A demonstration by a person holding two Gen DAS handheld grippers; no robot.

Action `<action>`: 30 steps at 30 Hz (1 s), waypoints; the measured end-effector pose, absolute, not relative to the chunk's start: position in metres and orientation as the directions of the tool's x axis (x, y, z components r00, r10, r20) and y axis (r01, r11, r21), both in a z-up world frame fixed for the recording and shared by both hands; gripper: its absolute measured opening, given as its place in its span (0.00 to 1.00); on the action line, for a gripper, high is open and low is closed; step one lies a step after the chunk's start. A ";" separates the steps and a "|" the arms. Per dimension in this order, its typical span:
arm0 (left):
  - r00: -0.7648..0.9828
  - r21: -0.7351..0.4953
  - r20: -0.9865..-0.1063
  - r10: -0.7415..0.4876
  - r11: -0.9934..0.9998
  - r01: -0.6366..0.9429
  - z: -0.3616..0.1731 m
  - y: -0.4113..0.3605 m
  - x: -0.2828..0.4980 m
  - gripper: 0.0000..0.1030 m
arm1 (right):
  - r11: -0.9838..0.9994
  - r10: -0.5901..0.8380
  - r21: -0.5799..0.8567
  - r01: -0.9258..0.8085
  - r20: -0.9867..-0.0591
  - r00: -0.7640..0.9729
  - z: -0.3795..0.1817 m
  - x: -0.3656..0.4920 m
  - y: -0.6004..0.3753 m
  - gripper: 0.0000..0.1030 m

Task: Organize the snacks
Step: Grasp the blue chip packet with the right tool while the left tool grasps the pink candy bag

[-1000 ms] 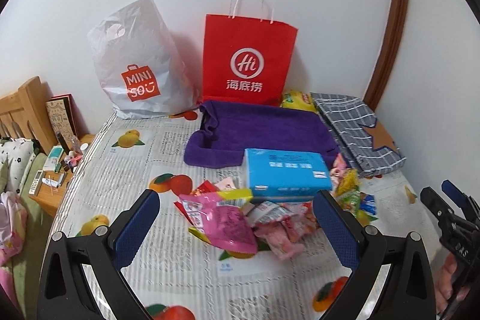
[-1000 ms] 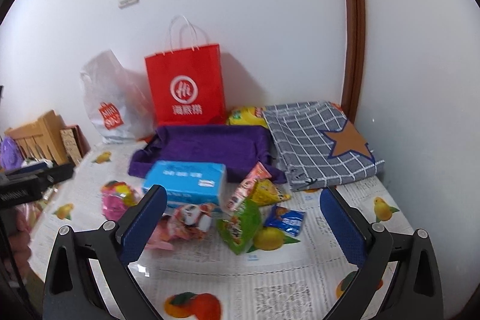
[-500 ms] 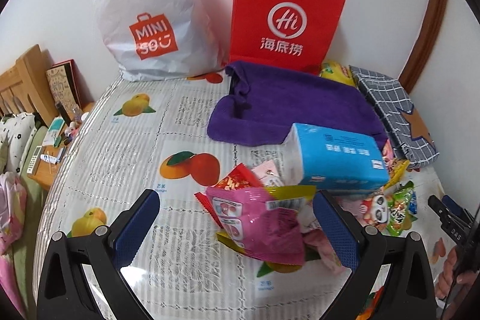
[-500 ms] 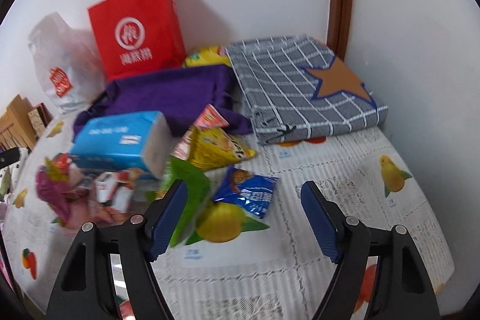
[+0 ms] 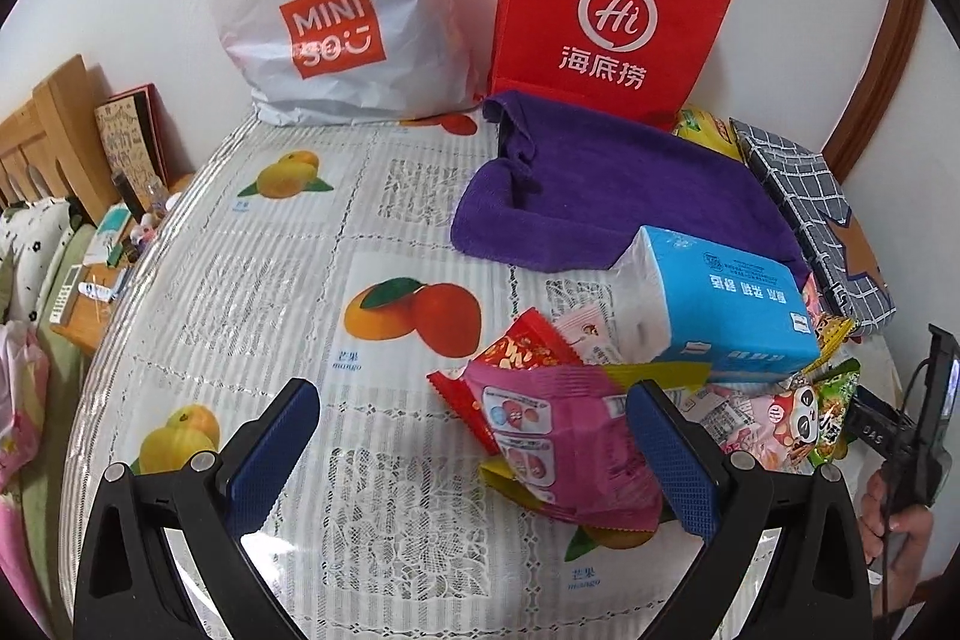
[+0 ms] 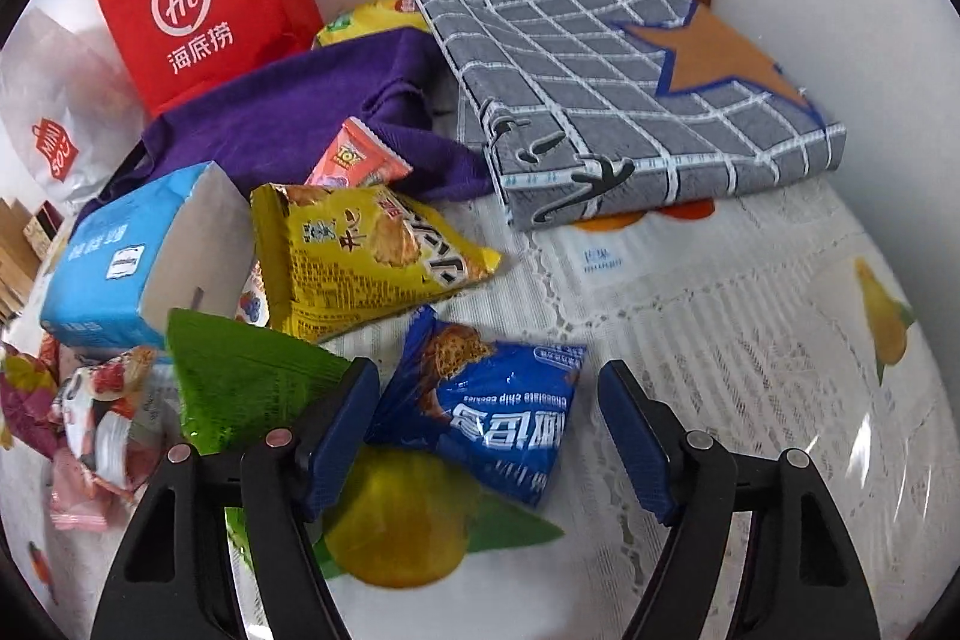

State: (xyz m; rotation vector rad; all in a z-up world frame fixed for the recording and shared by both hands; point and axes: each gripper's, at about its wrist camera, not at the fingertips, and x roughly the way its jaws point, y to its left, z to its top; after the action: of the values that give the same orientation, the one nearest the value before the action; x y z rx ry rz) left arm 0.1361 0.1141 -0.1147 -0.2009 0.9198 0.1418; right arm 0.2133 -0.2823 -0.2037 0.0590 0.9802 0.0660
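A heap of snack packets lies on the fruit-print tablecloth (image 5: pixel 372 232). In the left wrist view my left gripper (image 5: pixel 474 454) is open; a pink packet (image 5: pixel 558 436) lies by its right finger, over a red packet (image 5: pixel 522 349). In the right wrist view my right gripper (image 6: pixel 489 430) is open, its jaws either side of a blue cookie packet (image 6: pixel 498 412) without gripping it. A yellow packet (image 6: pixel 360 256) and a green packet (image 6: pixel 240 376) lie just beyond and to the left.
A blue tissue pack (image 5: pixel 720 310) (image 6: pixel 126 256) sits amid the heap. Behind lie a purple towel (image 5: pixel 606 190), a folded grey checked cloth (image 6: pixel 630 100), a red paper bag (image 5: pixel 606 10) and a white Miniso bag (image 5: pixel 324 4) against the wall. A wooden bedside shelf (image 5: pixel 90 292) stands left.
Both grippers have moved forward and down toward the heap. The right gripper's jaws have narrowed and now straddle the blue cookie packet.
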 end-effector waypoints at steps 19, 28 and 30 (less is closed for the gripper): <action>0.507 -0.158 -0.857 -0.094 0.984 -0.084 -0.154 0.073 0.154 0.99 | 0.997 0.062 0.029 -0.066 -0.814 0.578 -0.192 0.178 -0.279 0.50; 0.491 -0.190 -0.862 -0.128 0.979 -0.077 -0.159 0.068 0.155 0.67 | 0.997 0.067 0.036 -0.066 -0.808 0.585 -0.186 0.162 -0.280 0.45; 0.494 -0.199 -0.858 -0.141 0.978 -0.067 -0.157 0.068 0.153 0.64 | 0.997 0.072 0.038 -0.069 -0.803 0.591 -0.182 0.159 -0.280 0.38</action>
State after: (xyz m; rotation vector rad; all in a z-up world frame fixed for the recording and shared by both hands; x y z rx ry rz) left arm 0.1530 0.0682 -0.1573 -0.2175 1.0557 -0.0449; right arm 0.1586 -0.2799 -0.1824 0.0036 0.9344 0.0816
